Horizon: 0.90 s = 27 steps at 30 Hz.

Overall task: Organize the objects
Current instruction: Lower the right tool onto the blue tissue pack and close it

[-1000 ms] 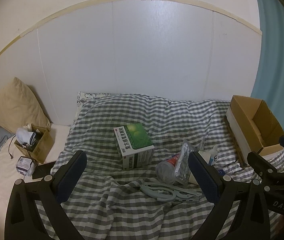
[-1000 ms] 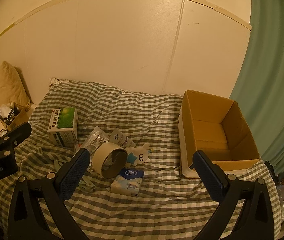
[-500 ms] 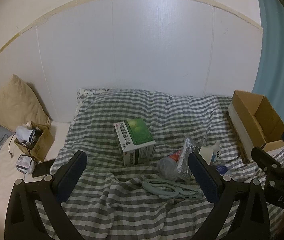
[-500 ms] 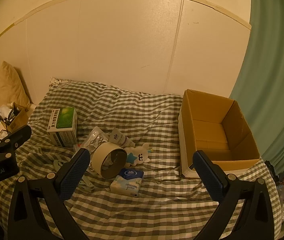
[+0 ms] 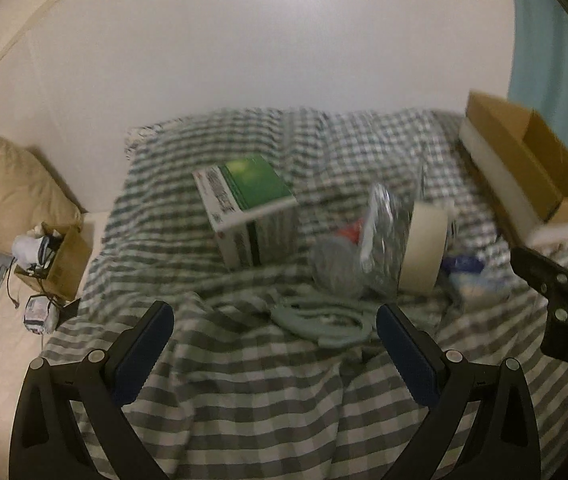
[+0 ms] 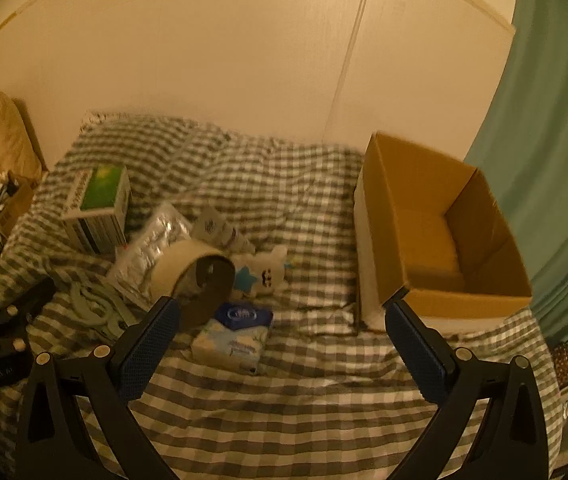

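A green and white box [image 5: 248,210] [image 6: 98,208] lies on the checked bedspread [image 5: 252,376]. Beside it lie a foil pouch [image 6: 152,246], a tape roll [image 5: 424,248] [image 6: 196,276], a pale plastic hanger [image 5: 324,320], a small white plush toy [image 6: 264,270], a tube [image 6: 220,230] and a tissue pack [image 6: 236,334]. An open, empty cardboard box [image 6: 444,236] [image 5: 524,168] stands at the right. My left gripper [image 5: 272,344] is open above the hanger. My right gripper [image 6: 280,340] is open just above the tissue pack.
A tan pillow [image 5: 16,196] and a small carton of clutter [image 5: 52,256] sit left of the bed by the white wall. A teal curtain [image 6: 544,160] hangs at the right. The right gripper's body shows in the left view [image 5: 564,304].
Both grippers have moved forward and down toward the pile; objects look larger and lower. The left view is motion-blurred. Nothing has been taken hold of.
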Motion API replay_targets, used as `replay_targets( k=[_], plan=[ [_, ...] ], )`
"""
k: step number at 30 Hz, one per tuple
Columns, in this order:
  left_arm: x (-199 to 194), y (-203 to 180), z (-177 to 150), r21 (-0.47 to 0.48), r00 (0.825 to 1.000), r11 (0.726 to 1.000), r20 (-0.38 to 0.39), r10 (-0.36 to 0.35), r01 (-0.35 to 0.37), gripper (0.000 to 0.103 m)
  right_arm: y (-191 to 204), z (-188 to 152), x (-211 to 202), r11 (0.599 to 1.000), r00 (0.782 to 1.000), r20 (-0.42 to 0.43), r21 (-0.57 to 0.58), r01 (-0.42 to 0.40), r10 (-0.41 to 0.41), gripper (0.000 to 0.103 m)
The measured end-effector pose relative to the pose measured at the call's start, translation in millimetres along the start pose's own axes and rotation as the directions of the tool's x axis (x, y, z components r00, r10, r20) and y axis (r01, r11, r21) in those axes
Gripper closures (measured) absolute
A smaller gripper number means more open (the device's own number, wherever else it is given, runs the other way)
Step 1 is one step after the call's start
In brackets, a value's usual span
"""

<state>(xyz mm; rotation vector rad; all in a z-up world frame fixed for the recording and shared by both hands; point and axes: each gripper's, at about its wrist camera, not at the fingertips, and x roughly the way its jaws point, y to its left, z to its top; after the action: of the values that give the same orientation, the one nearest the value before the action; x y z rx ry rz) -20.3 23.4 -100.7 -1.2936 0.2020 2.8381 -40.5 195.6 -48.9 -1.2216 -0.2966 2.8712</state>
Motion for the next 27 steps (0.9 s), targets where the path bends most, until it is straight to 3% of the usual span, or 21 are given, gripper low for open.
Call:
replay_targets(
  k=[3, 8, 16, 19, 21, 27],
  plan=[
    [12.5, -4.0, -5.5, 0.028, 0.999, 1.000, -0.036, 0.007, -0.006, 0.000, 3.0, -7.0, 15.2, 1.000, 0.998, -0.055, -0.010, -0.010, 0.009, 0.000],
    [20.1, 5.5, -6.4, -0.012, 0.997, 1.000, -0.070, -0.018, 0.017, 0.000, 8.6, -14.0, 38.1, 0.999, 0.990, -0.139, -0.032, -0.026, 0.021, 0.000],
    [30.3, 10.2, -9.0, -0.038, 0.992, 0.999, -0.117, -0.040, 0.036, 0.000, 17.5, -17.9, 84.4, 0.996, 0.958, -0.274, -0.004, -0.092, 0.088, 0.002],
    [29.8, 7.8, -8.6, -0.033, 0.992, 0.999, -0.121, -0.038, 0.034, 0.000, 12.9, -20.0, 97.8, 0.992, 0.941, -0.314, 0.042, -0.117, 0.124, 0.020],
    [27.4, 5.2, -8.3, -0.029, 0.992, 0.999, -0.121, -0.034, 0.030, 0.000, 9.4, -21.9, 104.7, 0.986, 0.926, -0.339, 0.078, -0.150, 0.168, 0.048],
    [22.3, -5.0, -3.7, -0.015, 0.993, 1.000, -0.116, -0.026, 0.024, 0.000, 5.9, -22.6, 94.0, 0.983, 0.934, -0.308, 0.083, -0.165, 0.183, 0.050]
  ],
)
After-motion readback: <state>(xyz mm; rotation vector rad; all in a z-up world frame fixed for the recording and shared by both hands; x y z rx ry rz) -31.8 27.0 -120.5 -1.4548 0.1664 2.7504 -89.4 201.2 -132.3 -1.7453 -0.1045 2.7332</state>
